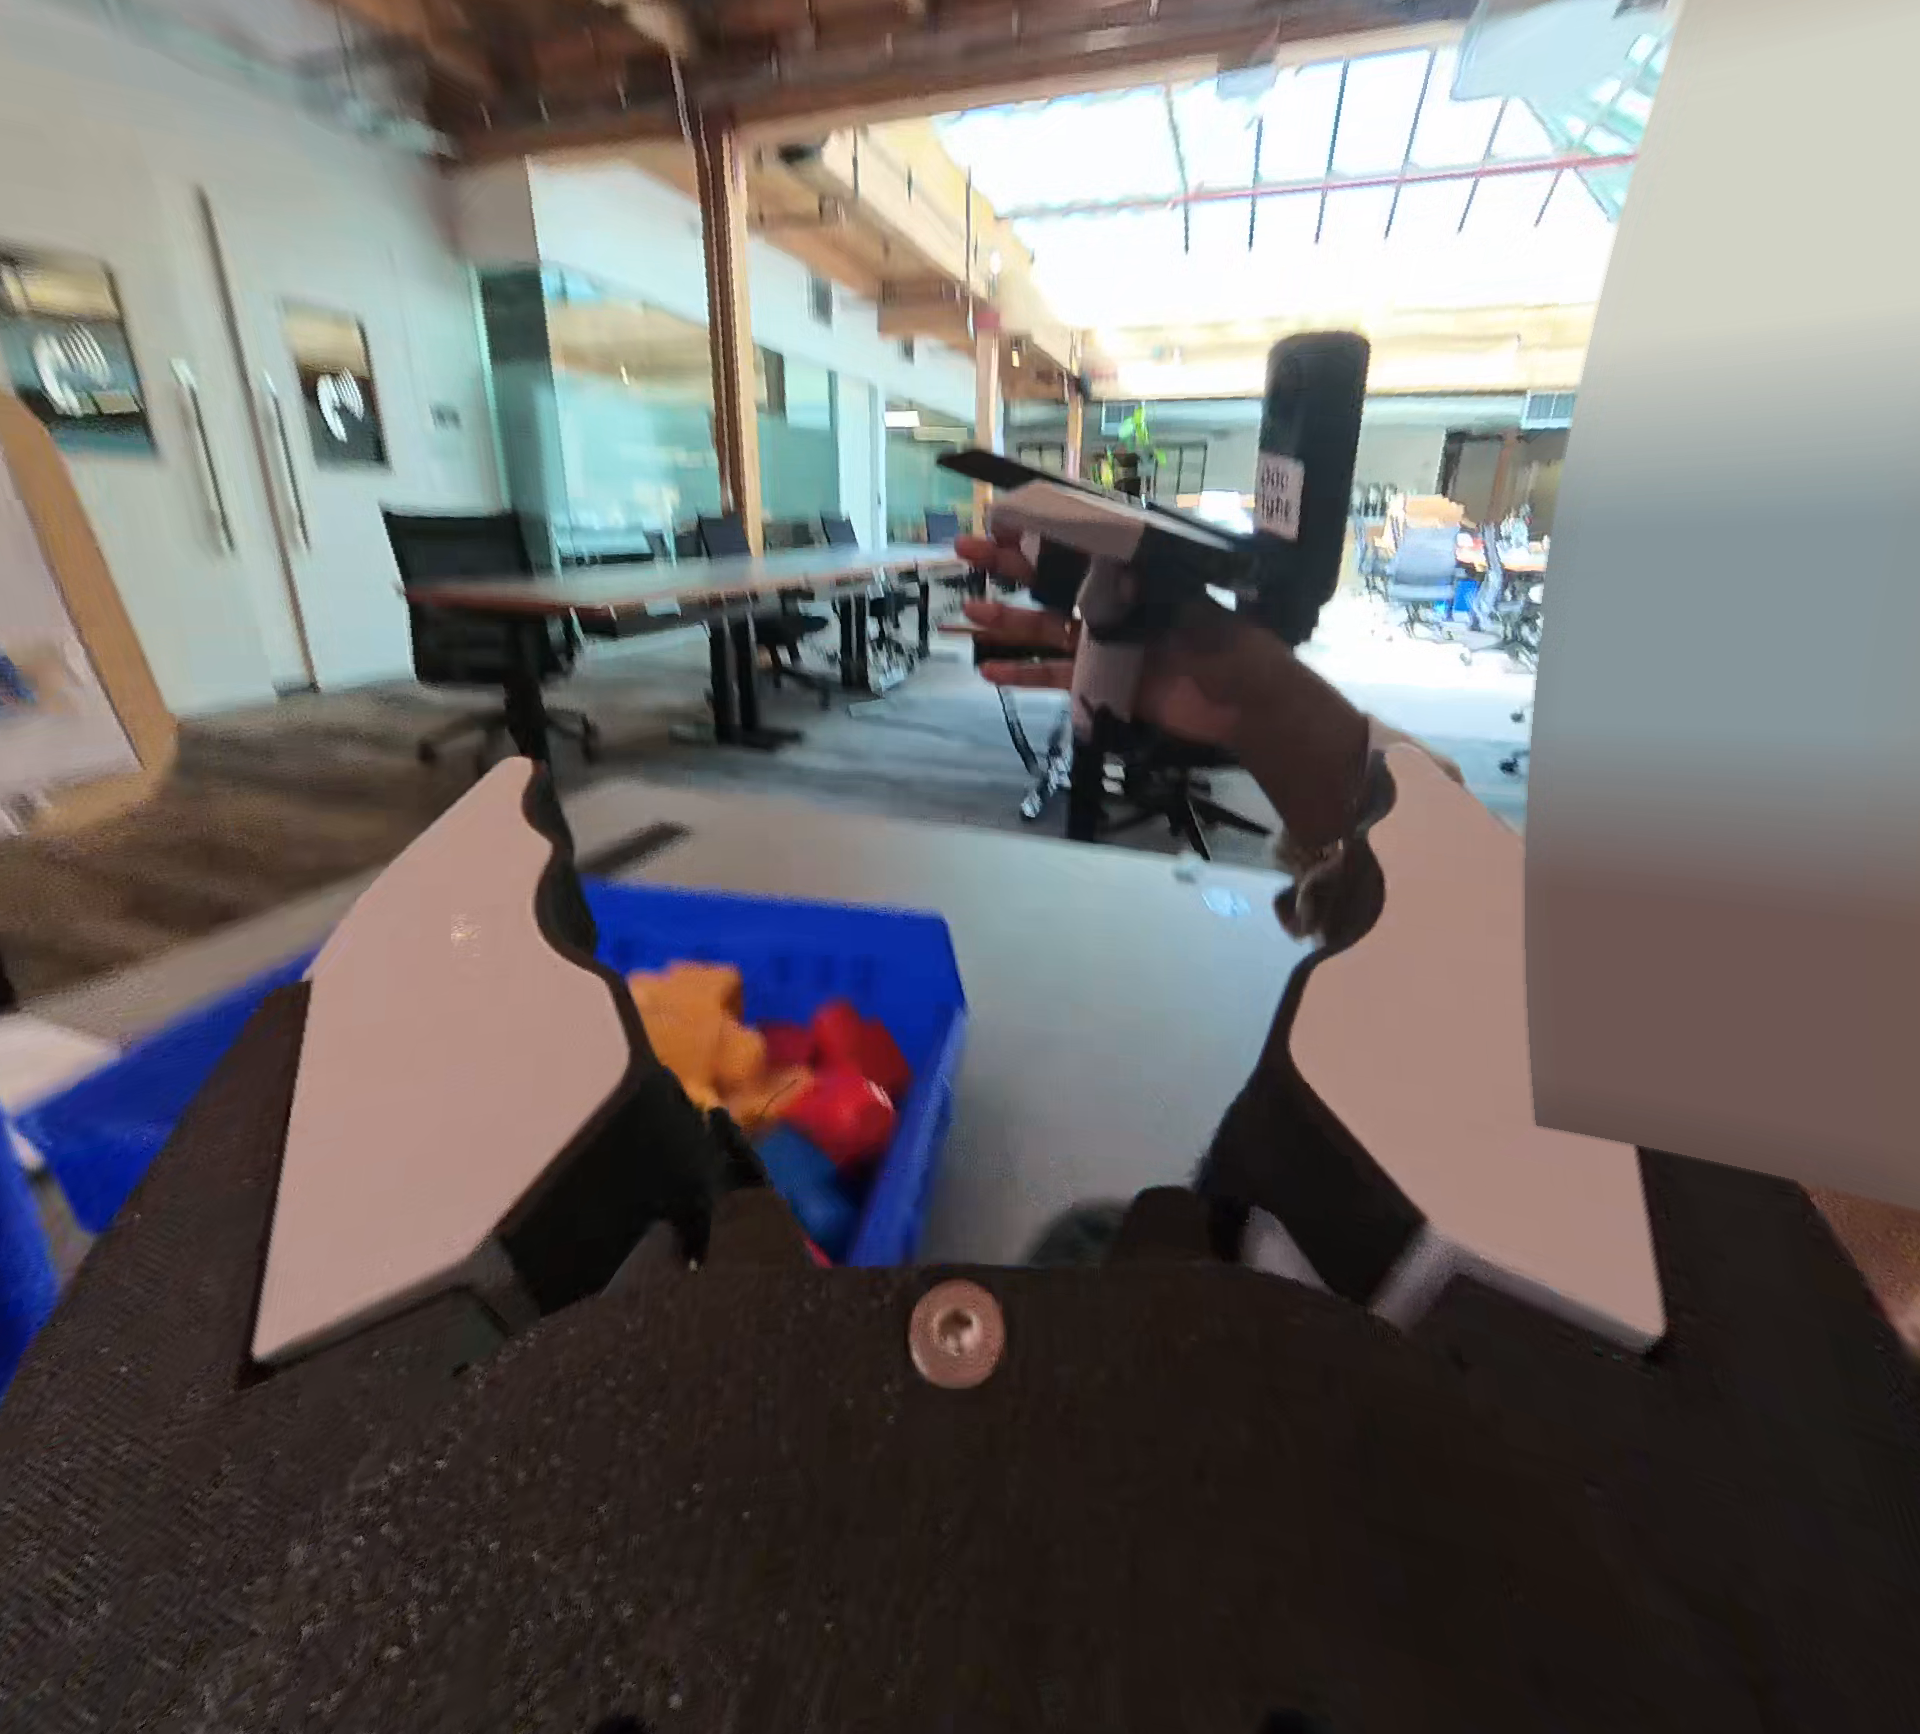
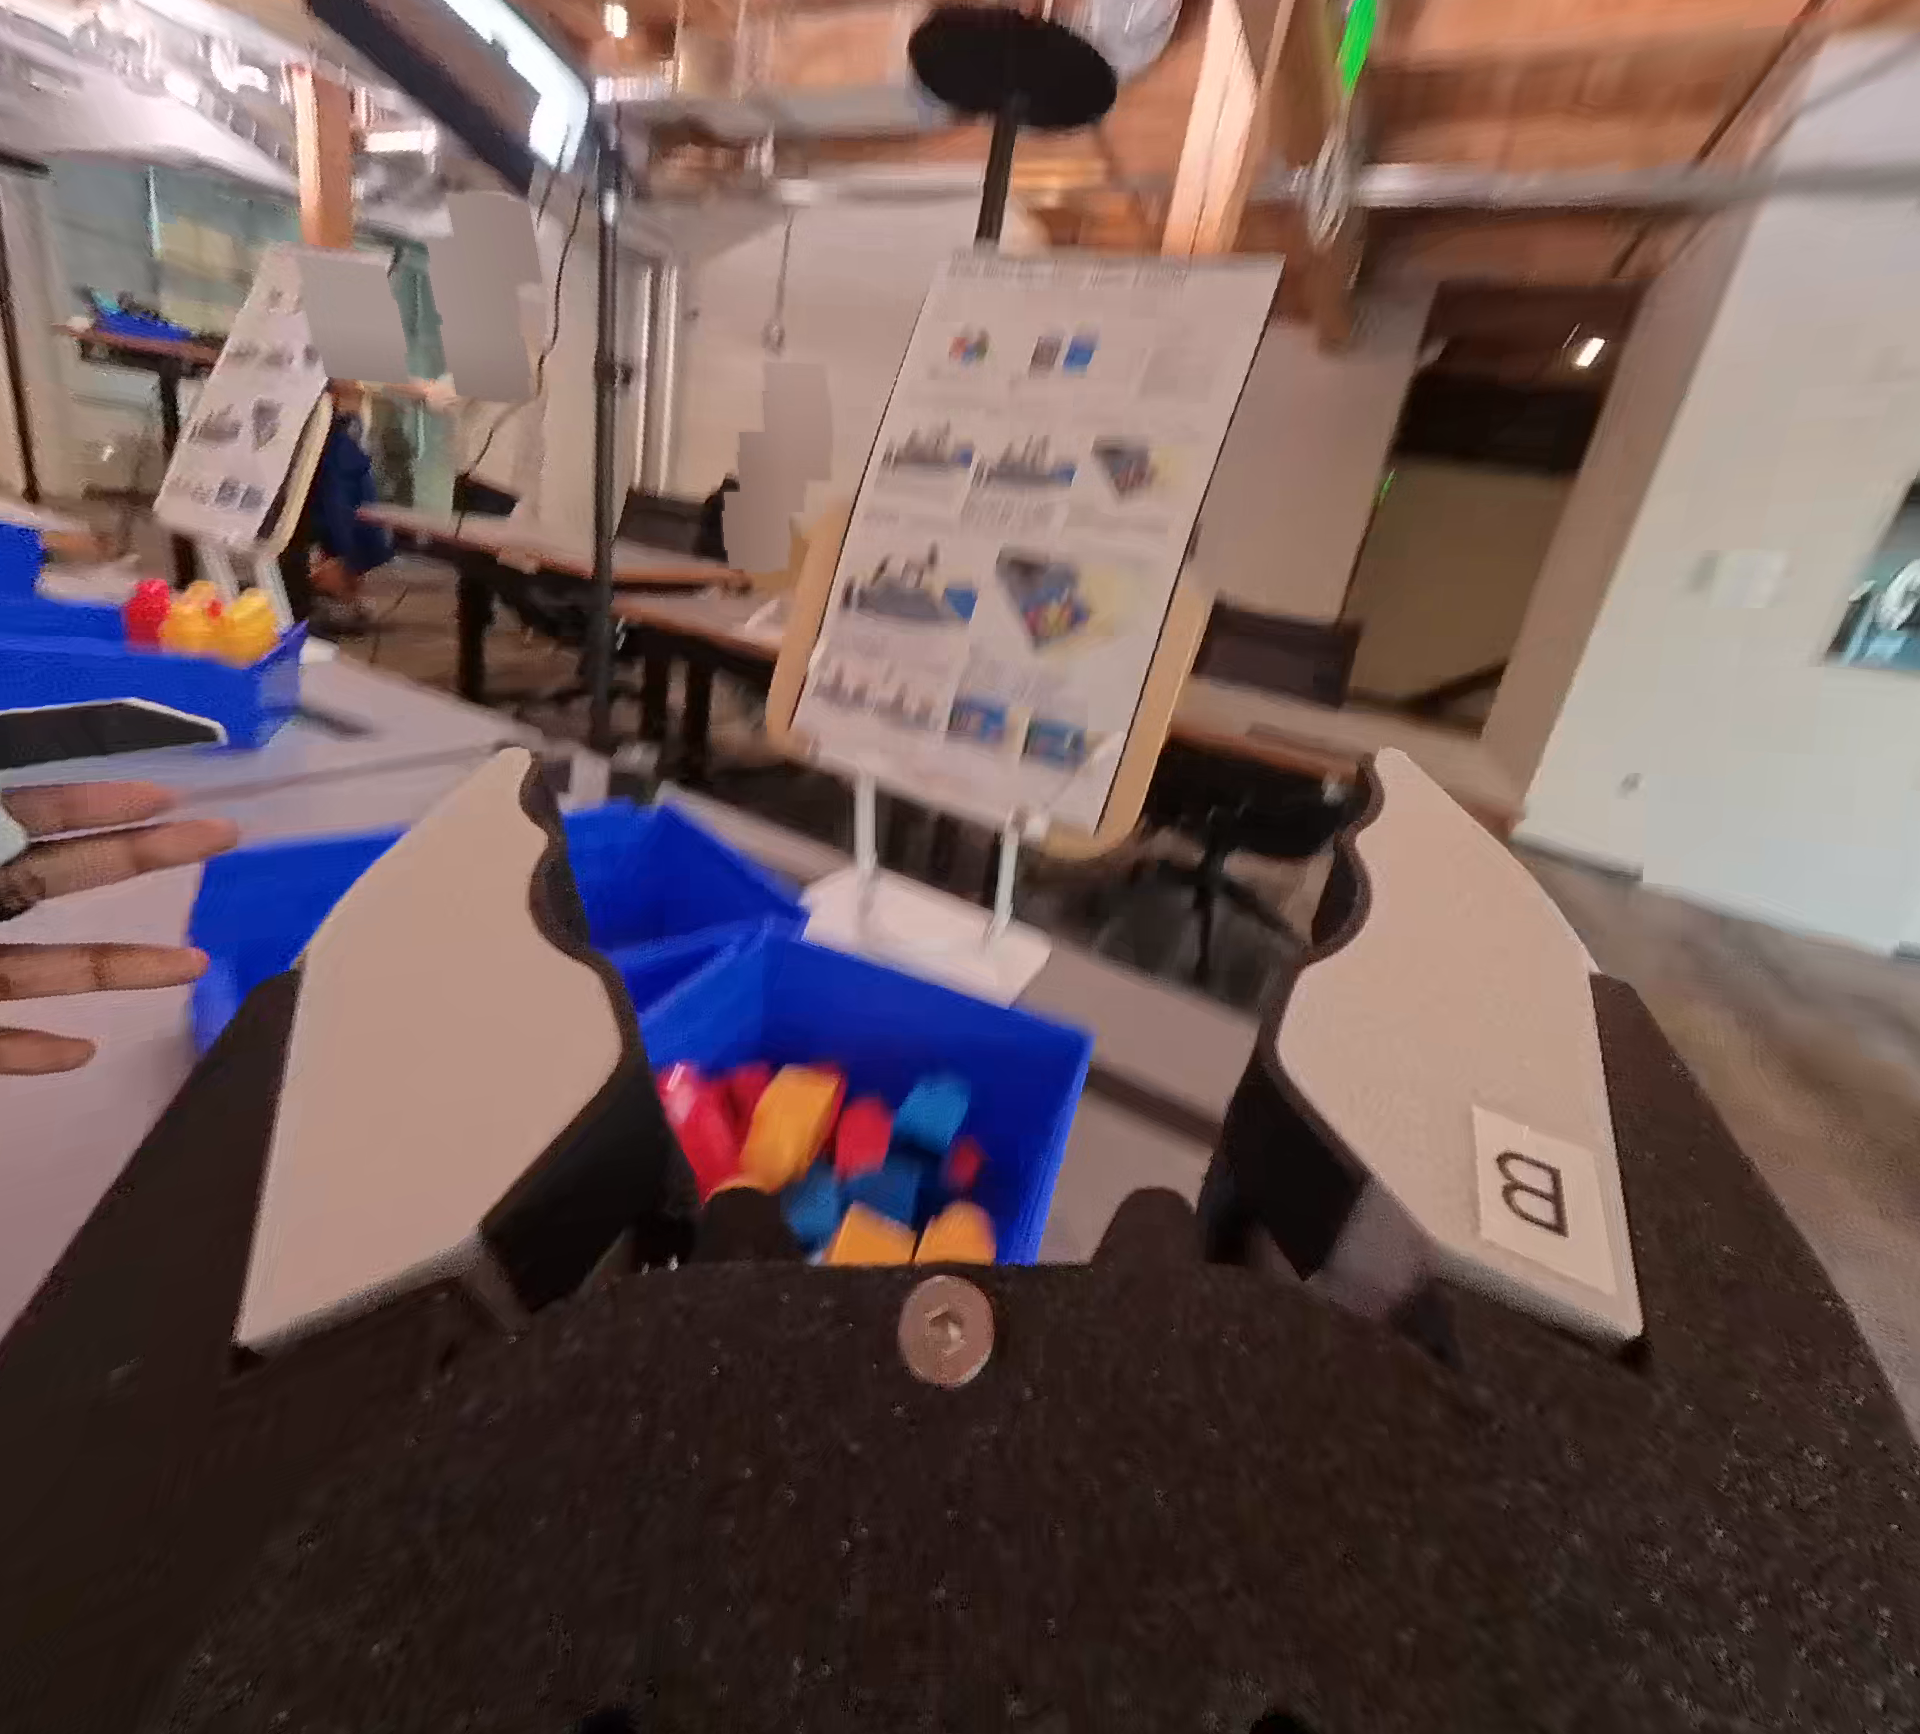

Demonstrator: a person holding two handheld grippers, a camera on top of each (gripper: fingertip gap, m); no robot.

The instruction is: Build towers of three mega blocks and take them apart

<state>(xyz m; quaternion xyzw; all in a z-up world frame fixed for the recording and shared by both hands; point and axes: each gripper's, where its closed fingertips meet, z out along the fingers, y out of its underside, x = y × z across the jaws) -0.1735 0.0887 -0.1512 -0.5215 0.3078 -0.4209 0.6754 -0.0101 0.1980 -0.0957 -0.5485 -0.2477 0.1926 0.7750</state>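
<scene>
My left gripper [image 1: 956, 811] is open and empty, held above a blue bin [image 1: 914, 978] with orange, red and blue mega blocks [image 1: 790, 1071] heaped inside. The right gripper's body shows in the left wrist view, held in a hand at mid right [image 1: 1143, 541], seen from the side. My right gripper [image 2: 951, 811] is open and empty above a blue bin [image 2: 935, 1009] of red, orange and blue mega blocks [image 2: 831, 1154]. A second blue bin [image 2: 675, 863] stands just behind it; its contents are hidden.
Grey tabletop [image 1: 1101, 957] lies to the right of the bin. An instruction board on a stand [image 2: 1018, 521] rises behind the bins. Another blue bin with red and yellow blocks [image 2: 197, 624] sits far left. A hand's fingers [image 2: 94, 967] reach in at the left edge.
</scene>
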